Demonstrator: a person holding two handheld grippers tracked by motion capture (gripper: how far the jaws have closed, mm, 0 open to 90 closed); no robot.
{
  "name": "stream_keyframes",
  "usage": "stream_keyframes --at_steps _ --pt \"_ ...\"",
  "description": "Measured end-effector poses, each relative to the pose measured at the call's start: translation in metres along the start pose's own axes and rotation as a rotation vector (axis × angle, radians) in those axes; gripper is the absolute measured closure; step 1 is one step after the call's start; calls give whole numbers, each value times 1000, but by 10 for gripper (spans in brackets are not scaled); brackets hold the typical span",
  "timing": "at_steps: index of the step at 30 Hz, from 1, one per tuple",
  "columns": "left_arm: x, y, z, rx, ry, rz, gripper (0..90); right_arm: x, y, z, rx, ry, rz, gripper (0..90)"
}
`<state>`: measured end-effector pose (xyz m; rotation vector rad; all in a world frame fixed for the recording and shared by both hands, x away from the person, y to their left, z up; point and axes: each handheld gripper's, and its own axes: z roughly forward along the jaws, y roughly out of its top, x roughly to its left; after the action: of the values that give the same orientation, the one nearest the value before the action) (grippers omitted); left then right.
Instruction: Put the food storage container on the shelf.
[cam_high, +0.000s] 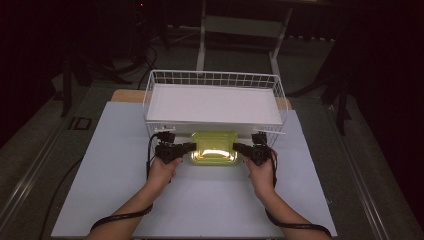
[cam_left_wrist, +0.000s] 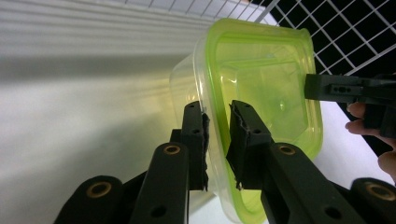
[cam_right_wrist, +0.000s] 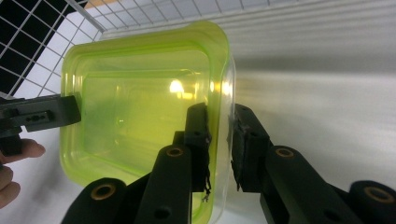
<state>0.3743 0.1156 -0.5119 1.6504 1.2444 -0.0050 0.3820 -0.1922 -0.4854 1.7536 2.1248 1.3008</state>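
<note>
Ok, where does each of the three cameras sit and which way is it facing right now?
High view: above the person's side, looking forward and down at the table; forearms, hands, left gripper and right gripper show.
Left gripper view: rides that gripper, looking along its fingers astride the green container rim.
Right gripper view: rides that gripper, looking along its fingers at the opposite rim.
Shared: both gripper views show the container, the wire basket and the other gripper.
</note>
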Motion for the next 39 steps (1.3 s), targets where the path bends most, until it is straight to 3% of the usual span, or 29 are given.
stream_keyframes --at_steps 2,5,12,19,25,28,33,36,39 --pt "1 -2 1 -23 4 31 750 0 -1 1 -18 -4 -10 768" --pt "1 -5 3 -57 12 44 732 0 -3 2 -43 -13 -29 757" --pt "5 -4 9 -84 29 38 678 -1 -1 9 -68 -28 -18 728" --pt "7 -6 15 -133 47 20 623 0 -2 14 -92 -69 -47 699" --pt "6 -7 14 -138 44 18 581 2 -2 15 -97 -62 -43 596" --pt "4 -8 11 -140 38 9 551 2 -2 13 -110 -56 -71 568" --pt "0 -8 6 -141 56 24 495 7 -4 5 -110 -53 -89 533" --pt "-7 -11 -1 -135 91 60 462 11 -7 -1 -115 -51 -118 532" --pt "-10 -14 -8 -133 100 80 454 15 -9 -7 -119 -46 -137 538"
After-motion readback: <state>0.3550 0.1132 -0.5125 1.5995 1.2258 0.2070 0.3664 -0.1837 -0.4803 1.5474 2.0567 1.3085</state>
